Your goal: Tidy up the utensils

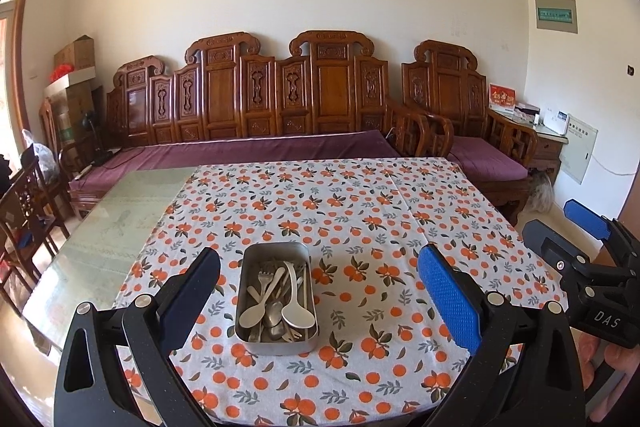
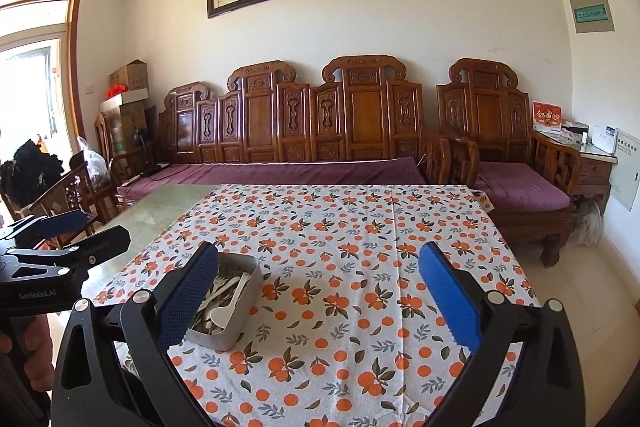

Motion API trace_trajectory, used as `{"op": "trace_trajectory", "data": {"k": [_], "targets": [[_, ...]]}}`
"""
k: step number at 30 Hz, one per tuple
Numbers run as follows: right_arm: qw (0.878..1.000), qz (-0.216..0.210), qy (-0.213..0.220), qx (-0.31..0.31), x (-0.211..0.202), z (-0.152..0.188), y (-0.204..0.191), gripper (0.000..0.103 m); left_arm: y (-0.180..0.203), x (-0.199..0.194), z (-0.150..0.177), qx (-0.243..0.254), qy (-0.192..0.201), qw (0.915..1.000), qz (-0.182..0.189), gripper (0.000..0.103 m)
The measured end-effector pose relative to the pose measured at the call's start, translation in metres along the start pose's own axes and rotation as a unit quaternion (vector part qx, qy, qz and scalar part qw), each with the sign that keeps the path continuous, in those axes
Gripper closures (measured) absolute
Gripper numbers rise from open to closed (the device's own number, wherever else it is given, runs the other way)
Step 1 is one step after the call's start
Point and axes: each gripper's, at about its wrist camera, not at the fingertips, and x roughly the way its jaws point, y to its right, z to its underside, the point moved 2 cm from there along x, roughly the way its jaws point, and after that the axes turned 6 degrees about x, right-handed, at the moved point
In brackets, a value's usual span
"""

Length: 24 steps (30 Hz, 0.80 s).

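A rectangular metal tin (image 1: 276,341) stands on the orange-print tablecloth (image 1: 360,211). It holds several utensils: white plastic spoons (image 1: 298,311), a white fork and metal spoons. My left gripper (image 1: 318,291) is open and empty, held above the table with the tin between its fingers in view. My right gripper (image 2: 318,291) is open and empty, to the right of the tin (image 2: 230,335), whose left part is hidden behind my left finger (image 2: 188,295). The right gripper also shows at the right edge of the left wrist view (image 1: 592,251).
The cloth covers the right part of a glass-topped table (image 1: 104,235). A carved wooden sofa with purple cushions (image 1: 256,147) stands behind the table. A wooden chair (image 1: 24,211) stands at the table's left. The left gripper shows at the left edge of the right wrist view (image 2: 60,247).
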Motion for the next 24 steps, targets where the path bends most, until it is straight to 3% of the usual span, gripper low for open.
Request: {"op": "trace_trajectory", "data": {"k": [24], "targets": [[1.000, -0.003, 0.001, 0.002, -0.0017, -0.0025, -0.0019, 0.002, 0.0023, -0.0004, 0.0004, -0.002, 0.003, 1.0000, 0.001, 0.008]]}}
